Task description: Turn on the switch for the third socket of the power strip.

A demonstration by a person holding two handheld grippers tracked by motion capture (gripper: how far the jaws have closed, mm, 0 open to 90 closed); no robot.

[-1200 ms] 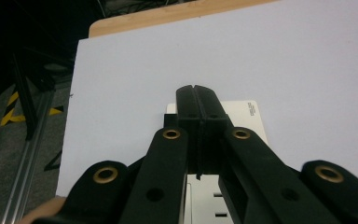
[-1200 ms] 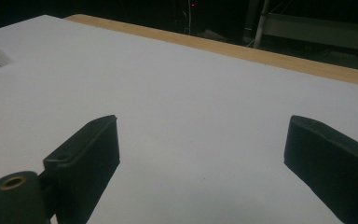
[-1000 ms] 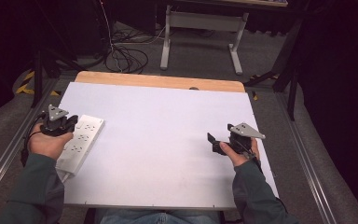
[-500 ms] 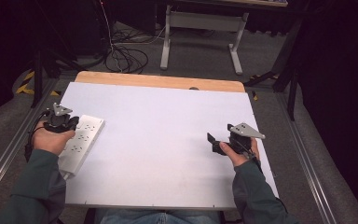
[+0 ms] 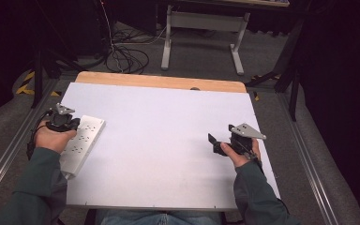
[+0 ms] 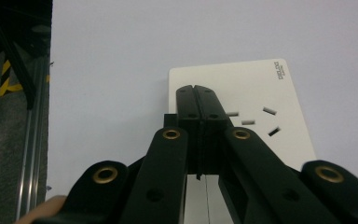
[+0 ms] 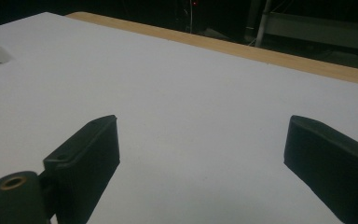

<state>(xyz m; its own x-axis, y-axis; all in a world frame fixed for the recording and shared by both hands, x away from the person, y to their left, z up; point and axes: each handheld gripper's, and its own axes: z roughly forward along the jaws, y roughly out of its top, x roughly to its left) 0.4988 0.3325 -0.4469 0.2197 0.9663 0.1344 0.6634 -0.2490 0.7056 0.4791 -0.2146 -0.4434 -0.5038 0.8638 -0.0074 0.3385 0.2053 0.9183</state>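
1. You held the left gripper (image 5: 70, 123) over the far end of the white power strip (image 5: 82, 143), which lay at the left edge of the white table (image 5: 168, 140), its long side running from near-left to far-right.

2. In the left gripper view the left gripper (image 6: 197, 95) had its jaws pressed together with nothing between them, and their tips sat above the strip's flat top (image 6: 251, 88), just beside a group of socket slots (image 6: 254, 119). Whether the tips touched the plastic, I could not tell.

3. Your right gripper (image 5: 215, 143) waited well apart, at the near right of the table, its jaws spread wide over bare tabletop — the right gripper view showed the two fingers (image 7: 86, 149) apart with nothing between them.

4. As I judged it, the step in hand was moving or steadying the strip with the closed left tips. If you meant to slide it, a push on the flat face well clear of the slots would have served best, since a tip caught in a slot could tilt the strip.

5. The strip lay close to the table's left edge, with the metal rail (image 6: 32, 135) just beyond — so any push was better aimed right, toward the middle of the table.

6. If a lift was the aim, you would have needed to open the left jaws first and take the strip across its narrow width, not its length.
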